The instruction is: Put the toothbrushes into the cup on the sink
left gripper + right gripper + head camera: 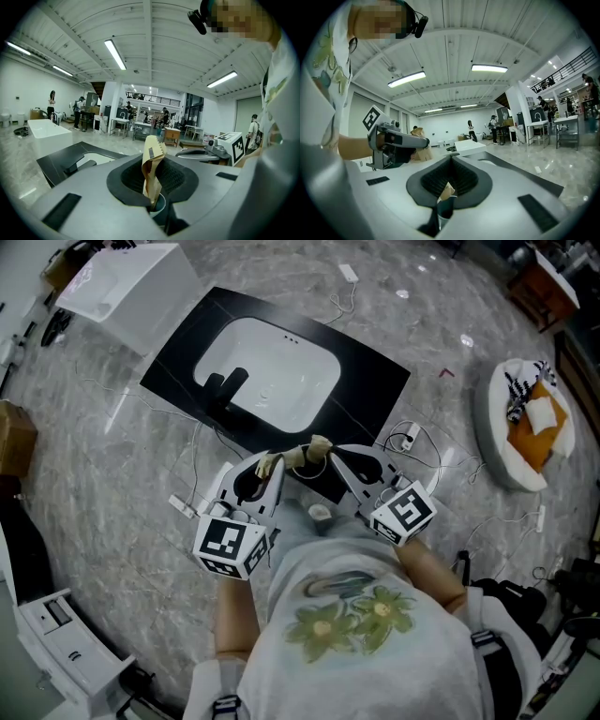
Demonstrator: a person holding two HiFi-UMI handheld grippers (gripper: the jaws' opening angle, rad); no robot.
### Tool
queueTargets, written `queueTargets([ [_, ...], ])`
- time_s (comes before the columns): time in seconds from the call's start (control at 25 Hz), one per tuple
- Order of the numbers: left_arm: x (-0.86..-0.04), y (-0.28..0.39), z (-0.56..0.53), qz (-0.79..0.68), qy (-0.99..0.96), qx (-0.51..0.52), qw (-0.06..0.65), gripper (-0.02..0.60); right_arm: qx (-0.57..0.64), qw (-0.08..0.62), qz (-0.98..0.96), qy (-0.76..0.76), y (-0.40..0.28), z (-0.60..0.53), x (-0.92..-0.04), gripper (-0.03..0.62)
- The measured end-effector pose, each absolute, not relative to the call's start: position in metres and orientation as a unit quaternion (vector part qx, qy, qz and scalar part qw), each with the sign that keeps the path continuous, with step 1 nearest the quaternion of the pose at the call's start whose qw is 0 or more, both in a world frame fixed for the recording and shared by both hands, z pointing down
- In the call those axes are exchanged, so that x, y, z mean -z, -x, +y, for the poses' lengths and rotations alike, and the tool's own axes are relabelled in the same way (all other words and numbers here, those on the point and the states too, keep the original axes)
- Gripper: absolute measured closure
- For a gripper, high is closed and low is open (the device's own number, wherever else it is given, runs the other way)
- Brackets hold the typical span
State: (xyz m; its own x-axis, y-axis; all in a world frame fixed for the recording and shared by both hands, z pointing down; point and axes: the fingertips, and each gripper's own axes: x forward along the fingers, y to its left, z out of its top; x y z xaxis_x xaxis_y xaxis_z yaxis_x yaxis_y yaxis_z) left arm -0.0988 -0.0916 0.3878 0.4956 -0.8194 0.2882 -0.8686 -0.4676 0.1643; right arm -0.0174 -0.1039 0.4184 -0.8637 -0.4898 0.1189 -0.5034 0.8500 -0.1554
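Holding paper packet [152, 164] | L fingers [89, 206] clamped | R fingers [515, 206] pinching tip | print unreadable

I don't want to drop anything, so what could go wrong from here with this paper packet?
The right tool grips only a small corner of the paper packet, so it may slip or tear off. The left tool holds the packet by the near edge of the sink counter, so anything that drops could hit the floor.

Grippers level, tips nearly meeting.
Left gripper [270, 468] clamps a packet [152, 164]; right gripper [330, 454] is closed on a paper end [446, 190].
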Motion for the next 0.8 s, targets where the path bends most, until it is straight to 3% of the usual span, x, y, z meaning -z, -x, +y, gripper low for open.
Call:
queueTargets([
  [0.8, -0.407, 0.095, -0.087, -0.495, -0.847, -0.091, 0.170, 0.522, -0.103, 0.046, -0.958, -0.263, 0.012, -0.094, -0.425, 0.553],
])
